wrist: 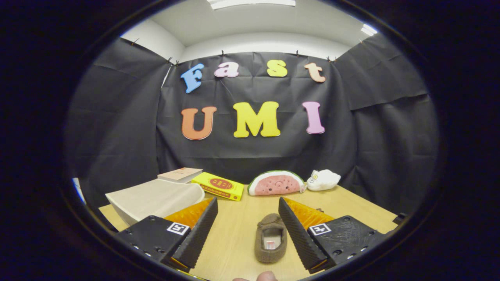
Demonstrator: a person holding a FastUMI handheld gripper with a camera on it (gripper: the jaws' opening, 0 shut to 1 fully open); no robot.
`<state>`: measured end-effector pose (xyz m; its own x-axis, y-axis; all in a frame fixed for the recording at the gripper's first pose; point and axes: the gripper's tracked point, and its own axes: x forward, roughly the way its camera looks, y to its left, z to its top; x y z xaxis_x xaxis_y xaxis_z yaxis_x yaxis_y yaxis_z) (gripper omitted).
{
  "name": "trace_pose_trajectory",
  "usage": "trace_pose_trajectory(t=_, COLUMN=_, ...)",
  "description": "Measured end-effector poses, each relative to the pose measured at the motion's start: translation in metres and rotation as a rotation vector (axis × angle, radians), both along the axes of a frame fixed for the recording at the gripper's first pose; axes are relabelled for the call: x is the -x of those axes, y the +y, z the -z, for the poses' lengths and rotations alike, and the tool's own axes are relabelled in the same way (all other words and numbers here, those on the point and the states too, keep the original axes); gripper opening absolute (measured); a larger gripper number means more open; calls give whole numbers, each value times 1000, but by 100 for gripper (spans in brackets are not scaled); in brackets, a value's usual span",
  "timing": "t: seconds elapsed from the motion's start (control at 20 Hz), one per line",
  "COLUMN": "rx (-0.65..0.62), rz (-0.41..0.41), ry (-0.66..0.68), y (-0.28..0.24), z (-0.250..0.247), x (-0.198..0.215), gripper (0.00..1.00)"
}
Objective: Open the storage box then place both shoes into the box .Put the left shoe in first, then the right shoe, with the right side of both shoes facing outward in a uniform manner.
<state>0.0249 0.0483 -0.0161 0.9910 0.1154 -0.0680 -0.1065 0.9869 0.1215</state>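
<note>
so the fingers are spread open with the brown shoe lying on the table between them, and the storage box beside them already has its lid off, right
Not quite: the gripper view shows the storage box closed, lid on, beside the fingers. The rest holds: the gripper is open, and the brown shoe lies on the table between the fingers.

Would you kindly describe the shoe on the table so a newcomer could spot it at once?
Start at the wooden table before the black cloth wall. The open gripper hangs over its near part, and the shoe lies flat between its fingers, nearer the right one. It is a brown, fuzzy slipper, well nearer than the watermelon toy by the wall.
</note>
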Motion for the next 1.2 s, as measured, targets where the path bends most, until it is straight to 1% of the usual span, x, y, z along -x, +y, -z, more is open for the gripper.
trace_pose_trajectory(t=0.25, rx=-54, rz=-76, ry=30, y=27, z=5, x=-11, gripper=95)
trace_pose_trajectory(t=0.4, rx=-69, rz=-154, ry=53, y=55, z=12, x=-16, gripper=95)
trace_pose_trajectory(t=0.5, rx=-94, rz=-188, ry=69, y=69, z=17, x=-21, gripper=95)
trace_pose_trajectory(t=0.75, rx=-229, rz=-273, ry=146, y=111, z=33, x=-38, gripper=95)
trace_pose_trajectory(t=1.05, rx=-275, rz=-342, ry=209, y=150, z=48, x=-49, gripper=95)
trace_pose_trajectory(t=1.2, rx=-362, rz=-379, ry=272, y=161, z=59, x=-58, gripper=95)
